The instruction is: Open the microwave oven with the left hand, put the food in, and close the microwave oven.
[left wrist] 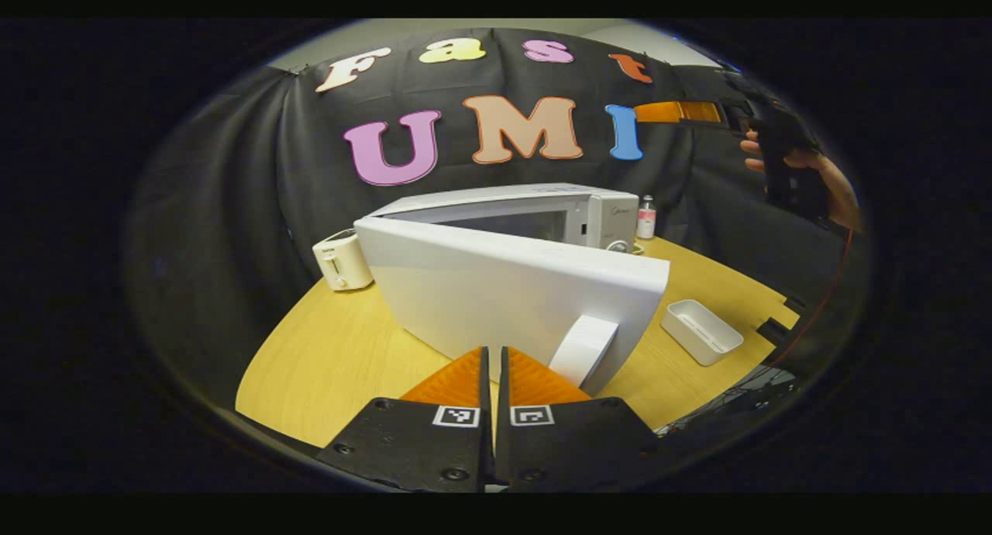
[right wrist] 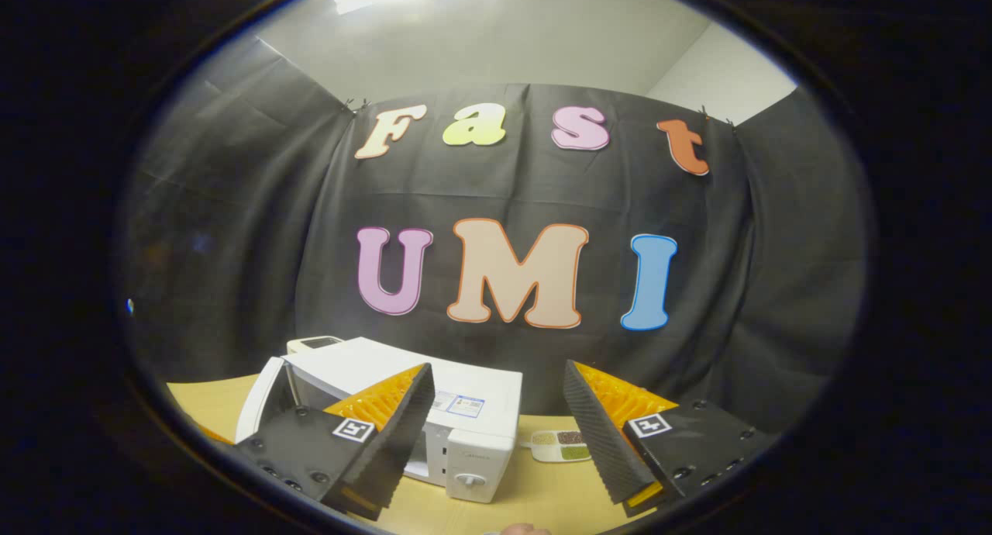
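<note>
The white microwave (left wrist: 542, 209) stands on the wooden table (left wrist: 341, 349), and its door (left wrist: 496, 287) is swung partly open toward me. My left gripper (left wrist: 494, 360) is shut with nothing between its orange fingers, just left of the door's white handle (left wrist: 583, 349). A hand (left wrist: 810, 170) holds my right gripper (left wrist: 682, 112) high at the right, away from the microwave. In the right gripper view that gripper (right wrist: 497, 367) stands open above the microwave (right wrist: 473, 407), whose door (right wrist: 260, 399) hangs open at the left. A small dish of coloured food (right wrist: 562, 444) lies right of the microwave.
A white toaster (left wrist: 341, 260) sits left of the microwave. A small bottle (left wrist: 645, 217) stands behind the microwave's right corner. A white rectangular tray (left wrist: 701, 331) lies on the table at the right, near the edge. Cables run below the table's right edge.
</note>
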Demonstrator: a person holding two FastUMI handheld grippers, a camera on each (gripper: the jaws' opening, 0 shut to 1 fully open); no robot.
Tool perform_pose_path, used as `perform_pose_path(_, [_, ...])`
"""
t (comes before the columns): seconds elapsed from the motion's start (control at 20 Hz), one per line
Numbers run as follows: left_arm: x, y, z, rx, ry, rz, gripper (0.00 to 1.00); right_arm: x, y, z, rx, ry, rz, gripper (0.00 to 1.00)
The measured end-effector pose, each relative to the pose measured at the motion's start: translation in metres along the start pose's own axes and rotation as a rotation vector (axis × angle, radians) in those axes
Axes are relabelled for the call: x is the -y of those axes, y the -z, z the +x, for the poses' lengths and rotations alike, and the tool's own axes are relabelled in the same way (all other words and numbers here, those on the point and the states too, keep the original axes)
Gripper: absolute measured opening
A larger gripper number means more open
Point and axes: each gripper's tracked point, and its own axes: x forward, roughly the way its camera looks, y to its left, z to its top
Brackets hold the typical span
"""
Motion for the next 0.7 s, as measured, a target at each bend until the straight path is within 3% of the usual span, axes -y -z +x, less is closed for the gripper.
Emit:
perform_pose_path(0.05, [0.002,-0.003,0.003,0.003,0.01,0.005,0.0,0.004,0.0,-0.001,-0.002,0.008,0.0,1.0])
perform_pose_path(0.1, [0.006,-0.005,0.006,0.007,0.019,0.013,0.0,0.006,0.0,-0.001,-0.003,0.015,-0.002,0.96])
perform_pose_path(0.15, [0.009,-0.008,0.009,0.012,0.027,0.02,0.0,0.01,0.0,-0.001,-0.003,0.022,-0.005,1.0])
perform_pose_path(0.35, [0.02,-0.016,0.023,0.021,0.072,0.049,0.0,0.022,-0.003,-0.003,-0.004,0.054,-0.006,0.96])
perform_pose_path(0.4, [0.023,-0.019,0.028,0.022,0.081,0.054,0.0,0.024,-0.004,-0.004,-0.004,0.06,-0.005,1.0])
perform_pose_path(0.6, [0.034,-0.026,0.048,0.03,0.123,0.057,0.0,0.033,-0.008,-0.008,-0.002,0.083,-0.002,0.96])
perform_pose_path(0.7, [0.039,-0.028,0.061,0.026,0.14,0.051,0.0,0.035,-0.008,-0.01,-0.008,0.088,-0.008,1.0])
